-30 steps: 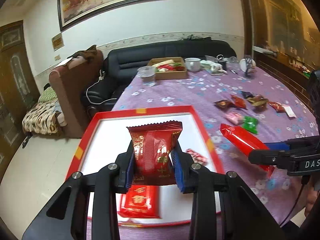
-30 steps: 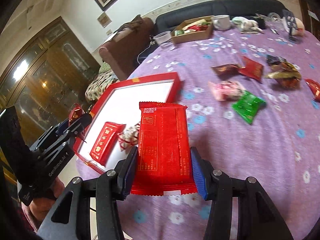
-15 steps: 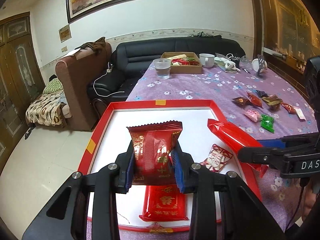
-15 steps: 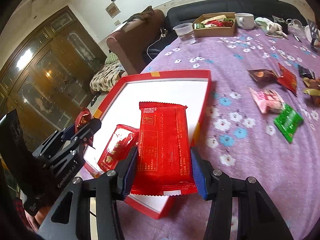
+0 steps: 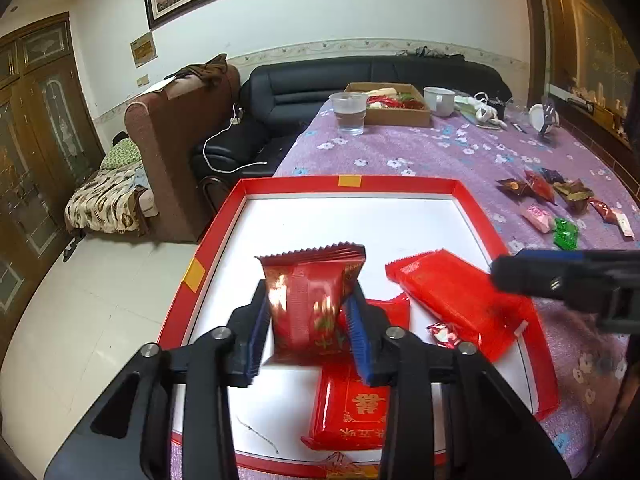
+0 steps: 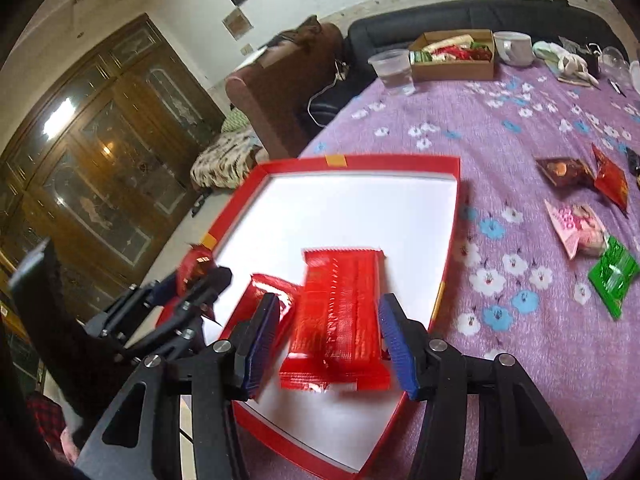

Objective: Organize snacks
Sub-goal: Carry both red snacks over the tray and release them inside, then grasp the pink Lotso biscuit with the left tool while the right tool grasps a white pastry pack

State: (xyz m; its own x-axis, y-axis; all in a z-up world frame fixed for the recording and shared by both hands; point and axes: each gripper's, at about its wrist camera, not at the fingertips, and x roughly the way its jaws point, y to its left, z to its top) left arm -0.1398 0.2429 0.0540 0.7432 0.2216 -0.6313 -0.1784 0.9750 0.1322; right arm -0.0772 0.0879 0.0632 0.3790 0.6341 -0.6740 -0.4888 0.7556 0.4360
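Purple floral cloth (image 5: 440, 152) carries my red tray (image 5: 240, 208); my left gripper (image 5: 306, 332), jaws just widening, stands open around a red packet (image 5: 310, 300), and my right gripper (image 6: 328, 340) stands open around a long red bar (image 6: 340, 312).

Each black gripper (image 5: 306, 322) has ribbed blue pads (image 6: 262, 346), silver screws, and triangular cut-outs in its arms

both tools' jaws stand apart, left (image 5: 306, 332) just widening.

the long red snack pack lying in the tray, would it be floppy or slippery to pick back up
The long red snack pack probably stays fairly stiff: it lies flat and straight in the red tray. Its glossy film looks slippery, so pads could slide. It seems light, likely shifting if nudged.
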